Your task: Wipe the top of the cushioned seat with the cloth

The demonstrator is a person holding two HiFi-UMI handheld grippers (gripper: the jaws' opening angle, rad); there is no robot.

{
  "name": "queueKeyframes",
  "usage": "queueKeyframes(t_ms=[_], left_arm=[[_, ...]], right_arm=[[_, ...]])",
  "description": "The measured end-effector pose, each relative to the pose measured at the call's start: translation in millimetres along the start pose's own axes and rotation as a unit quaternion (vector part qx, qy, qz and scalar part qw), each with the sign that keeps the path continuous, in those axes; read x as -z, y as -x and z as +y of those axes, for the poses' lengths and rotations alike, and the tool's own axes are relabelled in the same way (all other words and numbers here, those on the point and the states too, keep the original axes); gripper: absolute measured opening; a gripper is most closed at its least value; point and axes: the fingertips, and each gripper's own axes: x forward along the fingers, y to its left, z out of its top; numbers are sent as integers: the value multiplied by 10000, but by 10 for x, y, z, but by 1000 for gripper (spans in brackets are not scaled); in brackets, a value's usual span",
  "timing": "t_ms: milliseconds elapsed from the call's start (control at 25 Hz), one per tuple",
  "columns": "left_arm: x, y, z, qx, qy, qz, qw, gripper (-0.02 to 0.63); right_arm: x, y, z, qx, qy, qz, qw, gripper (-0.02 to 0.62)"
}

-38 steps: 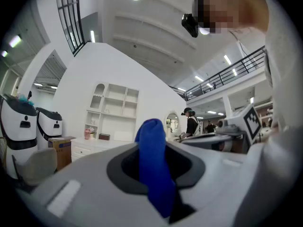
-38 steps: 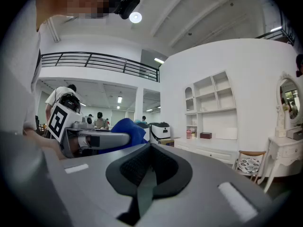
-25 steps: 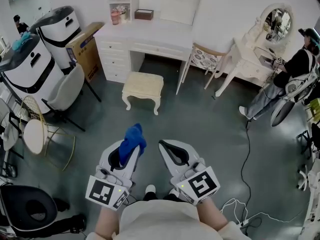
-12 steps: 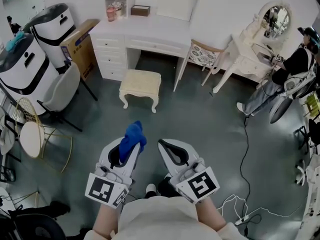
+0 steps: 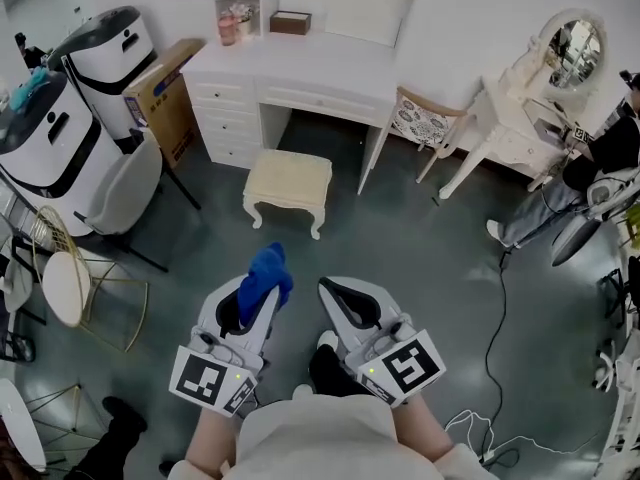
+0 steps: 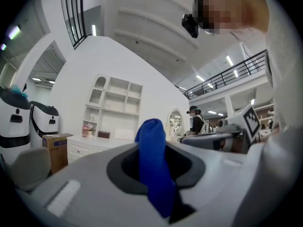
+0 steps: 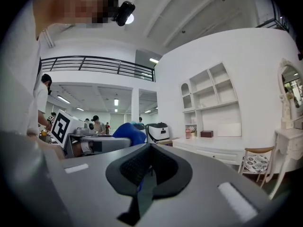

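Observation:
A cream cushioned stool (image 5: 287, 182) with carved white legs stands on the grey floor in front of the white desk (image 5: 300, 71), well ahead of both grippers. My left gripper (image 5: 252, 299) is shut on a blue cloth (image 5: 264, 274), which sticks up out of its jaws; the same cloth (image 6: 153, 164) fills the middle of the left gripper view. Beside it, my right gripper (image 5: 342, 302) is shut with nothing between its jaws. Both are held close to my body, above the floor.
Two large white and black machines (image 5: 60, 138) and a cardboard box (image 5: 165, 93) stand at the left with a grey chair (image 5: 125, 193). A patterned chair (image 5: 418, 120), a vanity table with oval mirror (image 5: 573, 53) and a seated person (image 5: 600, 153) are at the right. A cable (image 5: 497, 318) runs over the floor.
The view has shifted: the stool and desk sit slightly lower and further right in the picture. Both grippers keep their places, the cloth still held in the left one.

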Motion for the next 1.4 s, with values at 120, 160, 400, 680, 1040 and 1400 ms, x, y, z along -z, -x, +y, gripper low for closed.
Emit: queueKeyframes(t_ms=[120, 160, 400, 680, 1040, 1400], left_arm=[[-53, -351, 126, -43, -33, -33, 10000, 80], [-73, -465, 157, -54, -49, -46, 10000, 80], [-141, -1039, 333, -152, -66, -62, 9998, 80], [-89, -1372, 474, -360, -121, -63, 9993, 80], [-38, -1585, 746, -459, -120, 45, 9989, 80], [-32, -1741, 1404, -179, -12, 151, 9997, 80]], right_arm=[[-79, -204, -317, -82, 23, -36, 10000, -2], [-102, -261, -422, -104, 19, -43, 9999, -2], [-169, -544, -949, -248, 22, -2, 9997, -2], [-102, -769, -1279, -490, -28, -2, 9988, -2], [-74, -1079, -1466, -560, -110, 23, 9984, -2], [-125, -1704, -1571, -184, -214, 62, 9996, -2]])
